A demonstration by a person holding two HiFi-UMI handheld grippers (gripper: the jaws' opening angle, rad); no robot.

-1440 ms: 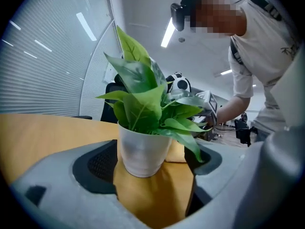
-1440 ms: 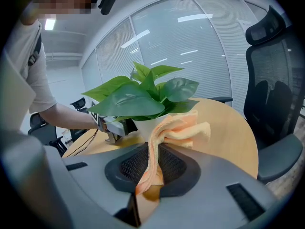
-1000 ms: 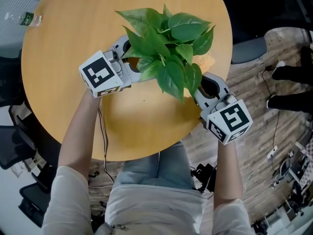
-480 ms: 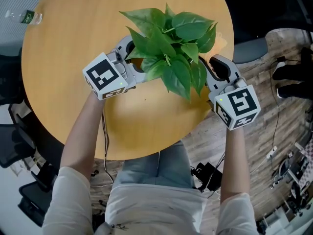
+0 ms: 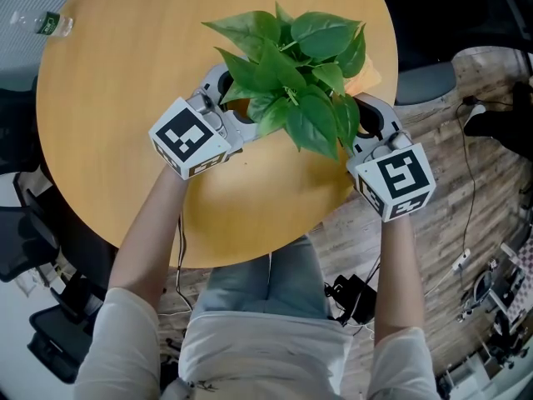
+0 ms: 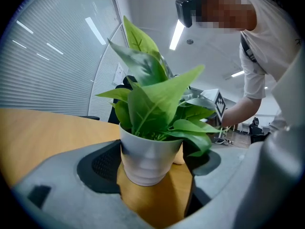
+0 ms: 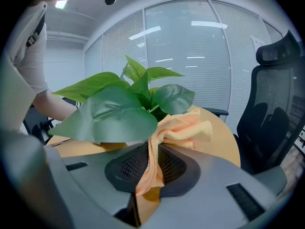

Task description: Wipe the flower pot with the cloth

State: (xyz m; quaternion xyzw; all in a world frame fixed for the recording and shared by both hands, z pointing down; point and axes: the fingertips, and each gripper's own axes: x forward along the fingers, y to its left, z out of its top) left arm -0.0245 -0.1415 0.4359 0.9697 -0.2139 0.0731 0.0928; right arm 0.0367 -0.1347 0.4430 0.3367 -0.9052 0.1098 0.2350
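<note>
The flower pot (image 6: 147, 159) stands upright on the round bench (image 5: 108, 98), near its right edge. Its mouth faces up and its leaves (image 5: 291, 65) fan out above. The left tongs (image 6: 155, 163) clasp it across the rim, a pad on each side. The right tongs (image 7: 151, 163) are clenched on the peach cloth (image 7: 183, 130), and its loose bunch lies against the pot's opposite side, under the leaves.

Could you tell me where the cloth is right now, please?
Seen in the right gripper view, the cloth is pinched in the right hand-held gripper, its free end bunched under the leaves beside the pot.
</note>
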